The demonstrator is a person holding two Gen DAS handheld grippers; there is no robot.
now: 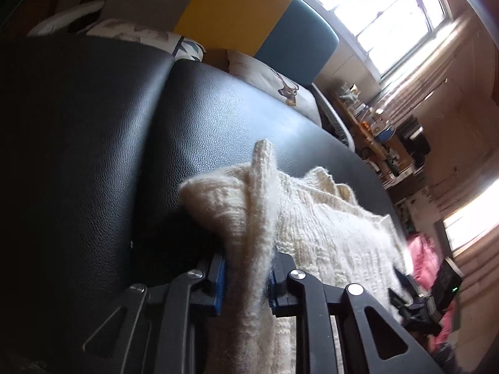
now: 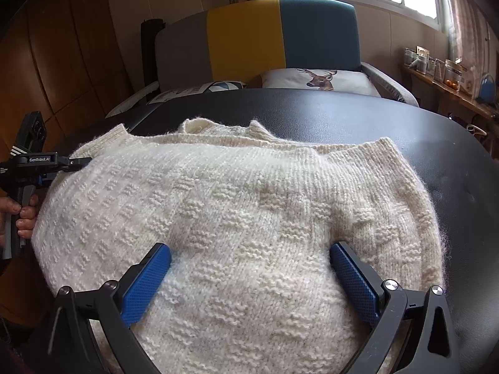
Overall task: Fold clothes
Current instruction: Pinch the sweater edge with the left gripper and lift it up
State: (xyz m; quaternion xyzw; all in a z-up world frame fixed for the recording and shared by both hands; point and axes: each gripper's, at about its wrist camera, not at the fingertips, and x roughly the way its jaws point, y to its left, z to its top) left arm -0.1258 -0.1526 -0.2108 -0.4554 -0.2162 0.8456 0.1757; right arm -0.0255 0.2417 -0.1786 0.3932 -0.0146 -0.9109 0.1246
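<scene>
One cream knit sweater [image 2: 237, 205] lies flat on the black table [image 2: 389, 115], its ribbed collar [image 2: 218, 131] pointing away toward the sofa [image 2: 280, 37]; its long axis cannot be told, as the near end is out of view. Two tools work it. The left tool [image 1: 246, 275] is clamped on a bunched fold at the sweater's left edge. The right tool [image 2: 249, 275] hangs spread wide over the near middle, its blue pads [image 2: 146, 280] touching the knit. Two cushions [image 2: 318, 79] sit on the sofa beyond
</scene>
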